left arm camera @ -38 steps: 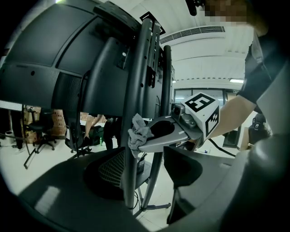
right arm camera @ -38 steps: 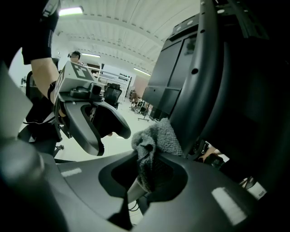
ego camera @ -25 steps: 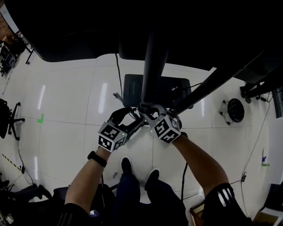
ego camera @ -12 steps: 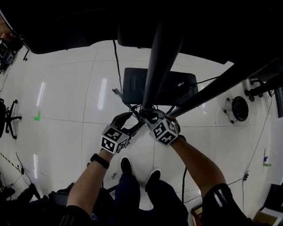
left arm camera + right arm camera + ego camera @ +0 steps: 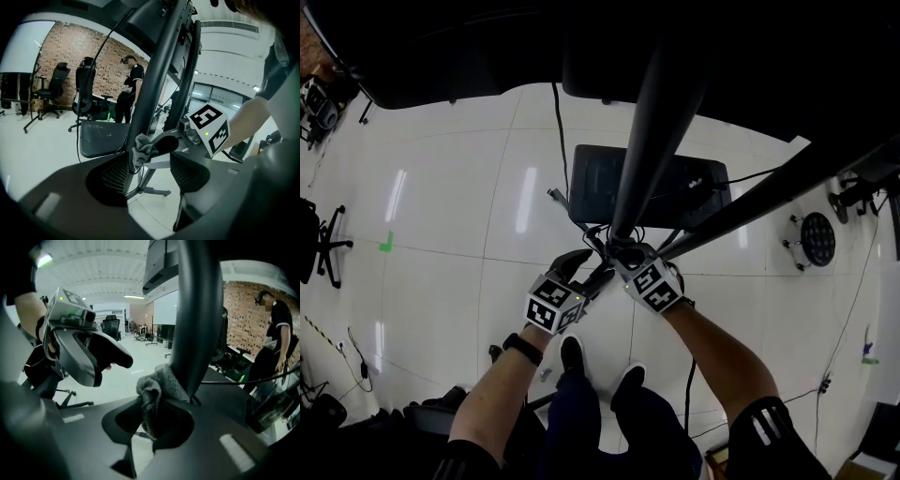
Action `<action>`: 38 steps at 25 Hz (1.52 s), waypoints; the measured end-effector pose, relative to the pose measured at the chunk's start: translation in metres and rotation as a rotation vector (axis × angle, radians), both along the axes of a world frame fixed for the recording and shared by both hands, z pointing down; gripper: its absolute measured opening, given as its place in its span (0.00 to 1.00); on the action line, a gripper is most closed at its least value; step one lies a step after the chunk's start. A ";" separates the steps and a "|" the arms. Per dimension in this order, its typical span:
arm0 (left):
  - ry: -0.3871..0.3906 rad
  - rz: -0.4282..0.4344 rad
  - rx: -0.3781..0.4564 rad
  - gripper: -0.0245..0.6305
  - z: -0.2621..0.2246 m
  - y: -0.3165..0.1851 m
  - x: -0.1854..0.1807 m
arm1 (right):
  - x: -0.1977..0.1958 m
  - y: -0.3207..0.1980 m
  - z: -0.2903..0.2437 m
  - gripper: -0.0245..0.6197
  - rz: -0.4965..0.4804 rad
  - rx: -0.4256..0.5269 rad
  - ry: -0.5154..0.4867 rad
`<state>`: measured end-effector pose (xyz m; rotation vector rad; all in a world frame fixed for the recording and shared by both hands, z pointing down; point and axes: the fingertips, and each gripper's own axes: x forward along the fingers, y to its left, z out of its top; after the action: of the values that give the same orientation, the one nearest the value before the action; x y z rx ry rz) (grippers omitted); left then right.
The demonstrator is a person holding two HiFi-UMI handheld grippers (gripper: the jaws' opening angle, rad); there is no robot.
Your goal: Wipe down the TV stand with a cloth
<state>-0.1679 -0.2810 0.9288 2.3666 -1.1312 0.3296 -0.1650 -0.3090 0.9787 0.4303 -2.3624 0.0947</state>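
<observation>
Cloth (image 5: 155,386) pinched in the right gripper (image 5: 151,422), pressed against the stand pole (image 5: 197,310) just ahead; left gripper (image 5: 150,171) spread, looks empty, close alongside.

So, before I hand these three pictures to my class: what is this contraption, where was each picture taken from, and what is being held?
There is no robot here. A person holds a pair of tongs in each hand, and each pair carries a cube with square markers. The head view comes from a camera on the person's head, looking down past their arms and shoes to the white floor. The other two views come from cameras riding on the tongs themselves, each looking along its own jaws. The left tongs are open and hold nothing. The right tongs are shut on a grey cloth, which lies against the dark pole of the TV stand. The stand's black base sits on the floor.
</observation>
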 end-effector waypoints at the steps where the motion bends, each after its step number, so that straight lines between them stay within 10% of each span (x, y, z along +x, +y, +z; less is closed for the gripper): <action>1: 0.002 -0.004 -0.001 0.49 -0.004 0.003 0.001 | 0.001 0.006 -0.006 0.12 0.004 -0.015 -0.021; 15: 0.006 -0.056 0.162 0.49 -0.180 0.054 0.049 | 0.056 0.065 -0.251 0.12 -0.017 0.110 -0.306; 38: -0.009 0.120 0.584 0.49 -0.484 0.079 0.126 | 0.145 0.065 -0.606 0.12 0.084 0.446 -0.516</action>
<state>-0.0419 -0.2015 0.4446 2.9464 -1.2150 0.0460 -0.0197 -0.2443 0.3729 0.7959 -2.8756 -0.3270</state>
